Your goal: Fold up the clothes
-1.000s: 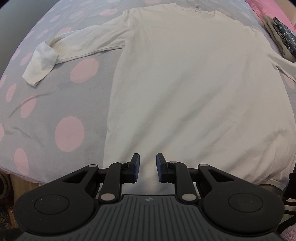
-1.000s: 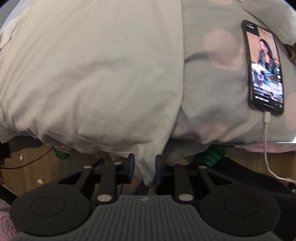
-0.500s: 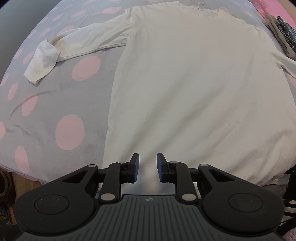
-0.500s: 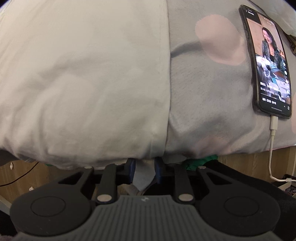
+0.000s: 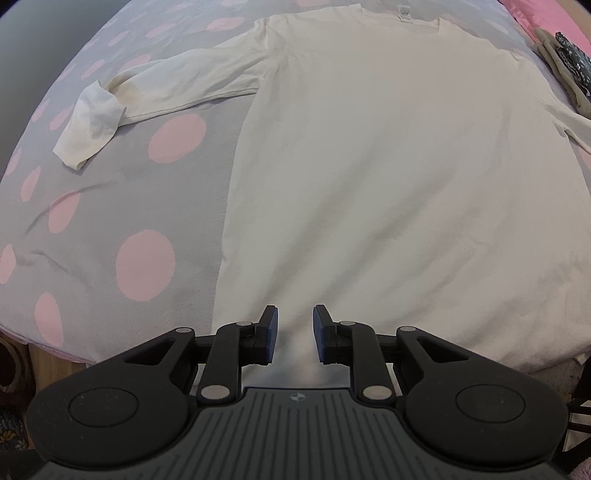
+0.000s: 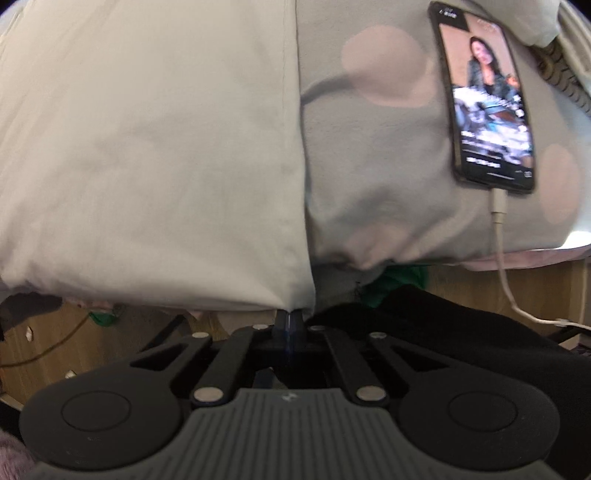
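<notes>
White long-sleeved shirt (image 5: 388, 166) lies flat mid-frame; soft, light, limp, best pinched at hem corners. Right gripper (image 6: 290, 318) is clamped on the hem corner at lower centre; left gripper (image 5: 294, 334) gapes over the hem

Bed with a spotted cover over a wooden floor

The bed (image 5: 92, 206) wears a grey cover dotted with pink spots, lightly creased on the left. A pink fabric (image 5: 546, 14) lies at its far right corner, with folded dark patterned cloth (image 5: 569, 62) beside it. Below the bed's edge runs a light wooden floor (image 6: 48, 339), scattered with small white scraps and a thin cord. A lit phone (image 6: 487, 99) rests on the cover, its white cable (image 6: 506, 266) trailing off the edge. Something green (image 6: 391, 284) shows under the bed.
</notes>
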Demonstrator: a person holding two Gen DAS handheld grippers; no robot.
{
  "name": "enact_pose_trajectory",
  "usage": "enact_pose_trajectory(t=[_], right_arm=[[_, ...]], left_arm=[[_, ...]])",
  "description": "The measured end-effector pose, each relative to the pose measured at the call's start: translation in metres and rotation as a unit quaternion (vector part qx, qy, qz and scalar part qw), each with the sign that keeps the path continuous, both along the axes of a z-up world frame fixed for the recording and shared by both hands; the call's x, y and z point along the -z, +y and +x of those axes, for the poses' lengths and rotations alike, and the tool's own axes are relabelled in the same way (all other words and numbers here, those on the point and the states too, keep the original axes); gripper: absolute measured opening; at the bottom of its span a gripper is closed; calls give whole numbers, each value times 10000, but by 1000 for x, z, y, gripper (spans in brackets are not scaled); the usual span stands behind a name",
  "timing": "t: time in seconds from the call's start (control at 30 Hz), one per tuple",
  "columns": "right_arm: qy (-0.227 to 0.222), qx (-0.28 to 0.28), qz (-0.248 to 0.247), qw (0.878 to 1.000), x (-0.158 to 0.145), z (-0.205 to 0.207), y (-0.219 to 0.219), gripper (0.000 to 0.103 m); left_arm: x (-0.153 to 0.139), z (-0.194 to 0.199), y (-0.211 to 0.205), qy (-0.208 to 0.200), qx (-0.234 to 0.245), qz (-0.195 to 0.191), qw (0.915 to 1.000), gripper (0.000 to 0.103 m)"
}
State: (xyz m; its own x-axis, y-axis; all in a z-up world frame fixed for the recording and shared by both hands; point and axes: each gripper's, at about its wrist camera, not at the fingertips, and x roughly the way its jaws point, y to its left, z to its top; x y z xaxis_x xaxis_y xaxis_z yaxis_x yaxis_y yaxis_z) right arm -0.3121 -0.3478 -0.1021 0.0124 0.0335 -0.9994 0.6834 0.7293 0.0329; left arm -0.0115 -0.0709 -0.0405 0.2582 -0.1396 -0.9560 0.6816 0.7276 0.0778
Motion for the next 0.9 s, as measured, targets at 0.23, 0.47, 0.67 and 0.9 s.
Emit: enact_pose_trajectory(t=[0.23, 0.47, 0.67, 0.9], right_arm=[[155, 43, -59, 9999, 3, -15, 20, 0], [-477, -291, -581, 9967, -25, 9, 52, 44], [-187, -895, -460, 9947, -9, 27, 57, 45], [112, -944, -242, 9952, 2, 39, 49, 5]], left_arm=[[-1, 1, 7, -58, -52, 21, 10000, 19], [2, 7, 24, -71, -194, 112, 9997, 26], [25, 12, 52, 213, -51, 441, 9988, 44], [62, 13, 69, 634, 65, 1056, 9924, 42]])
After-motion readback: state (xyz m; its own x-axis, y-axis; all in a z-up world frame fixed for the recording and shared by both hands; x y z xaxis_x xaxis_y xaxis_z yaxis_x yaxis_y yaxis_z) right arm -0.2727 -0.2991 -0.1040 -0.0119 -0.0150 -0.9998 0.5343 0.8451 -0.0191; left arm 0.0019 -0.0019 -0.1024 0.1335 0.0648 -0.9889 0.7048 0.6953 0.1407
